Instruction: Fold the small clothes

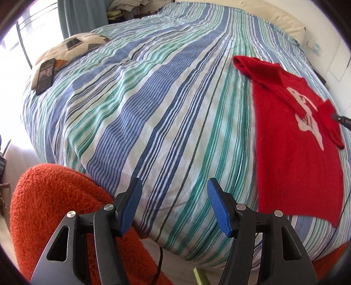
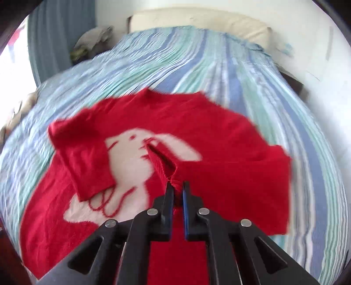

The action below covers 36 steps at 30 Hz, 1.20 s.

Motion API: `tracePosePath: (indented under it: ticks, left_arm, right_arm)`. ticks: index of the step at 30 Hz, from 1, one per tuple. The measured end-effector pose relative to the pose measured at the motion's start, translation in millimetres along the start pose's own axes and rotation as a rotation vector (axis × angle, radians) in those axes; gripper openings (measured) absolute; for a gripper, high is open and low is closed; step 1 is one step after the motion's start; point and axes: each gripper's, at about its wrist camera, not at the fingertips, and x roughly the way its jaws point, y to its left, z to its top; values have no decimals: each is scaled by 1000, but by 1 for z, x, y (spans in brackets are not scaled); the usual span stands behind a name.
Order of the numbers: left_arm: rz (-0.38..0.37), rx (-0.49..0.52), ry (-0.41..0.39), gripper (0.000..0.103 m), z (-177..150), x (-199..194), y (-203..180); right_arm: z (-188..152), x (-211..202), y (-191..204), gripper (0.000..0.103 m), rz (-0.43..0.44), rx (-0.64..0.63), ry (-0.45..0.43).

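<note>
A small red sweater [image 2: 219,136] with a white rabbit design lies on the striped bedspread [image 2: 197,59]. Its left sleeve [image 2: 85,162] is folded in across the chest. My right gripper [image 2: 177,186] is shut on the cuff of the other sleeve [image 2: 241,175], which is lifted over the sweater's body; this view is blurred. In the left wrist view the sweater [image 1: 296,157] lies at the right side of the bed, and a dark tip of the right gripper [image 1: 340,119] shows at its edge. My left gripper [image 1: 174,186] hangs open over bare bedspread [image 1: 153,109], left of the sweater, holding nothing.
A phone [image 1: 46,75] rests on a patterned cushion [image 1: 72,47] at the bed's far left. A fuzzy orange rug [image 1: 54,208] lies beside the bed's near corner, with a dark cable [image 1: 160,260] on the floor. A cream pillow [image 1: 274,17] lies at the head.
</note>
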Motion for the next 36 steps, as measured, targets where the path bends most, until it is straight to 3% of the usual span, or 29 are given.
tracePosePath:
  ticks: [5, 7, 10, 16, 20, 27, 32, 36]
  left_arm:
    - [11, 6, 17, 64, -2, 5, -2]
    - [24, 22, 11, 64, -3, 4, -6]
    - [45, 51, 10, 64, -5, 6, -13]
    - [96, 96, 3, 64, -9, 5, -19]
    - [116, 83, 17, 64, -9, 7, -13]
    - [142, 112, 19, 64, -10, 5, -19]
    - [152, 148, 1, 64, -7, -7, -26]
    - [137, 177, -20, 64, 6, -24, -37]
  right_arm:
    - [-29, -81, -189, 6, -216, 399, -115]
    - [-55, -96, -255, 6, -294, 533, -82]
    - [-101, -99, -314, 6, -305, 679, -34]
    - [-165, -92, -340, 6, -240, 888, -35]
    - [-188, -75, -345, 6, -218, 940, -25]
    - [-190, -66, -346, 4, -204, 903, -32]
    - [-205, -73, -360, 5, -88, 963, -72]
    - [-198, -81, -354, 10, -138, 896, -35]
